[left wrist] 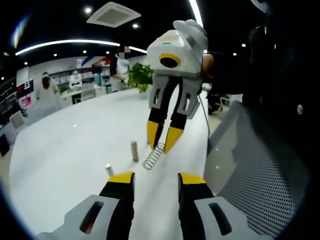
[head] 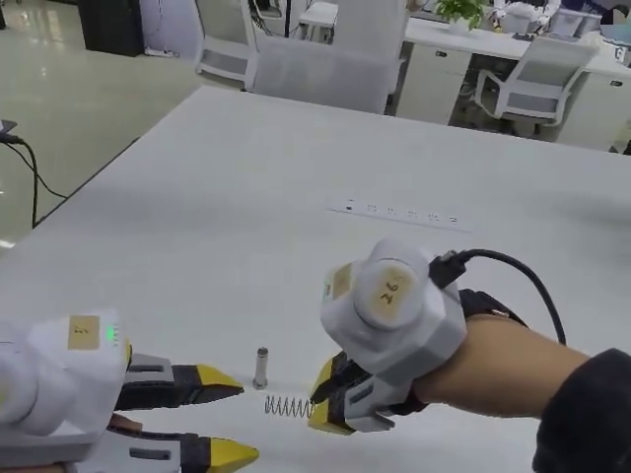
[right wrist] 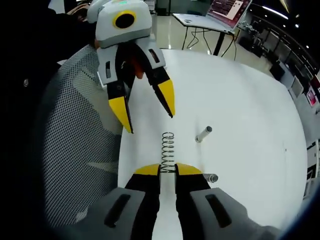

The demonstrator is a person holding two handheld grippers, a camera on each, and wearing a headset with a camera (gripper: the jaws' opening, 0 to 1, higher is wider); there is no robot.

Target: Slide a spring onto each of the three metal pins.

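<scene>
Spring [right wrist: 168, 149] pinched in right gripper [right wrist: 167, 171] fingers near table [right wrist: 240, 100] edge; left gripper [left wrist: 156, 178] fingers spread, empty.

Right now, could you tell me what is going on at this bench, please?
A person holds a tool in each hand. The right tool is shut on one end of a spring, held roughly level beside an upright metal pin. The left tool is open opposite it. No pin in view carries a spring yet.
</scene>
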